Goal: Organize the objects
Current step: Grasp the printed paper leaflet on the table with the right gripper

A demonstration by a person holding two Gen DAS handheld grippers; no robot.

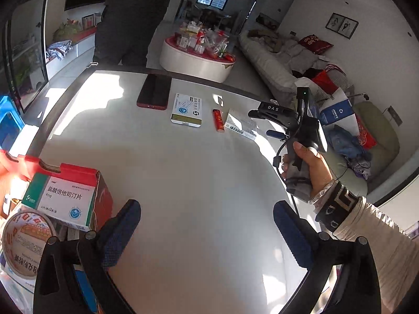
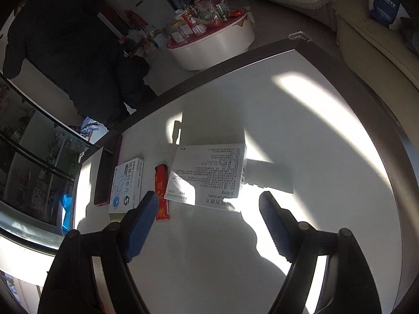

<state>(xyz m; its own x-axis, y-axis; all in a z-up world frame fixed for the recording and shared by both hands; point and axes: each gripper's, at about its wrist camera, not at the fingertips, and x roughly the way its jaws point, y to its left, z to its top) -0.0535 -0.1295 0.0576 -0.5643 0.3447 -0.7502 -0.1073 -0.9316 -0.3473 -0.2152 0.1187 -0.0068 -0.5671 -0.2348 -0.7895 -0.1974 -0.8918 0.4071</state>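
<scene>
My left gripper (image 1: 207,205) is open over bare white tabletop (image 1: 196,172), with nothing between its blue pads. To its left, a red carton (image 1: 102,196) holds a green-and-white medicine box (image 1: 60,201), and a tape roll (image 1: 23,243) lies in front of it. A dark phone (image 1: 153,91), a white medicine box (image 1: 187,110), a red lighter (image 1: 218,120) and a white printed box (image 1: 241,124) lie in a row at the far side. My right gripper (image 2: 208,196) is open just short of the printed box (image 2: 209,172). The lighter (image 2: 161,191) is by its left finger.
A person in dark clothes (image 2: 65,52) stands past the table's far edge (image 2: 209,76). Beyond that is a round white table (image 1: 196,60) loaded with several items. A sofa (image 1: 275,60) piled with clothes runs along the right. A blue crate (image 1: 7,123) sits at the left.
</scene>
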